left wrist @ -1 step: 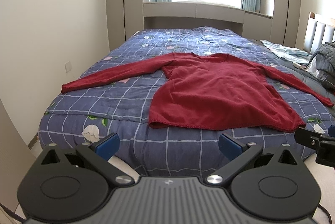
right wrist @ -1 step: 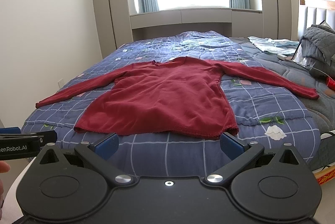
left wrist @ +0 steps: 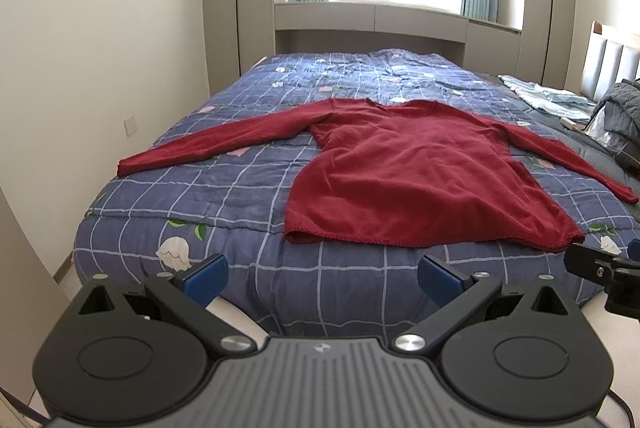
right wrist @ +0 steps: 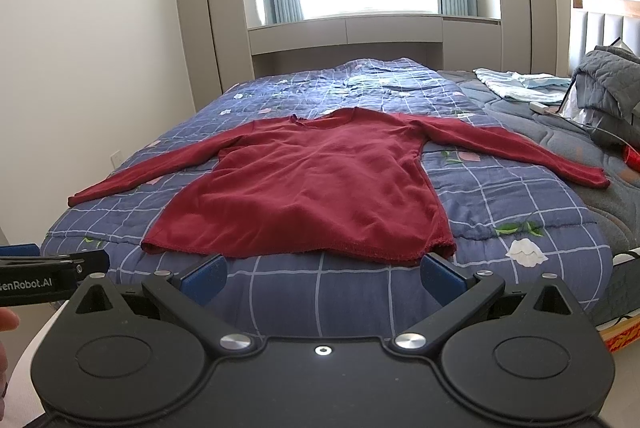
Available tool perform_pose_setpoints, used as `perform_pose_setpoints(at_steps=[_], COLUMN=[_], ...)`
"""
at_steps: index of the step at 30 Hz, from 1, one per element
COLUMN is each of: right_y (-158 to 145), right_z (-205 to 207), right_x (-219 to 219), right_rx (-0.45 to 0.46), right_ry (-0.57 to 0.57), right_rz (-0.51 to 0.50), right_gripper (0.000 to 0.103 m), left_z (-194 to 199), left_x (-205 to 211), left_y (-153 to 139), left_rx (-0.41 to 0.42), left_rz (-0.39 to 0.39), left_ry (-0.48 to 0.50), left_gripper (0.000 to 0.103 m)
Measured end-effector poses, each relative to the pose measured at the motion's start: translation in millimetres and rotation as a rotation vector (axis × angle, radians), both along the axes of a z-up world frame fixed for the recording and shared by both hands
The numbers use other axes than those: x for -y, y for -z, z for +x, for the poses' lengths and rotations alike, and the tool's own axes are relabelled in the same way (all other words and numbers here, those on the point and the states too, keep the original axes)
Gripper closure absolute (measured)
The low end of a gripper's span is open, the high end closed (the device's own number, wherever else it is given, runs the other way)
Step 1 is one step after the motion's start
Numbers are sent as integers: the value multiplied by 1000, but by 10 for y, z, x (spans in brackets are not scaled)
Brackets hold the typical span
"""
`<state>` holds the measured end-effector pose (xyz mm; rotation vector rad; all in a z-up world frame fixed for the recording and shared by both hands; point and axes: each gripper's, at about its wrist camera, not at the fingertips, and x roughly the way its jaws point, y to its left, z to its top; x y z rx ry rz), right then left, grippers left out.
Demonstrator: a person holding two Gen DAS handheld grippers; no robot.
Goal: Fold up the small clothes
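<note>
Two grippers, both mine, wait at the foot of the bed (left wrist: 132, 228), and neither holds anything: the left gripper (left wrist: 322, 274) has its jaws wide apart, and the right gripper (right wrist: 322, 274) stands just as wide.

The red sweater (left wrist: 416, 183) lies flat on the blue checked quilt, filling the middle of both frames. Its hem runs across the picture just above my blue fingertips (right wrist: 204, 274), the neck points away toward the window, and the sleeves stretch out to either side. So its body runs straight ahead of me, while the sleeves make a long line crossing left to right.

In the left view the sweater sits right of centre, and the left sleeve (left wrist: 224, 143) reaches toward the left edge of the frame. In the right view the hem is nearly centred and its right corner (right wrist: 446, 248) lies just above my right-hand fingertip. I judge the right gripper nearer to the hem, and each sleeve belongs to the gripper on its own side. Nothing is folded yet.
</note>
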<state>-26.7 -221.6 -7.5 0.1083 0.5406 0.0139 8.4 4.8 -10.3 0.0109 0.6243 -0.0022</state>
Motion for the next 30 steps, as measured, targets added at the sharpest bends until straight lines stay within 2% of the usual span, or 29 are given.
perform_pose_setpoints(at_steps=[7, 19, 30], right_y=[3, -165, 60], right_z=[208, 1108, 1992], right_x=[121, 482, 999], right_rx=[-57, -52, -95], right_ry=[4, 112, 171], right_rz=[14, -134, -120], right_gripper=[0, 0, 0], left_z=[367, 1499, 2507], left_x=[45, 406, 820], left_y=[9, -90, -36], left_rx=[-78, -103, -129], left_rz=[-4, 59, 118], left_ry=[43, 74, 67], left_gripper=[0, 0, 0])
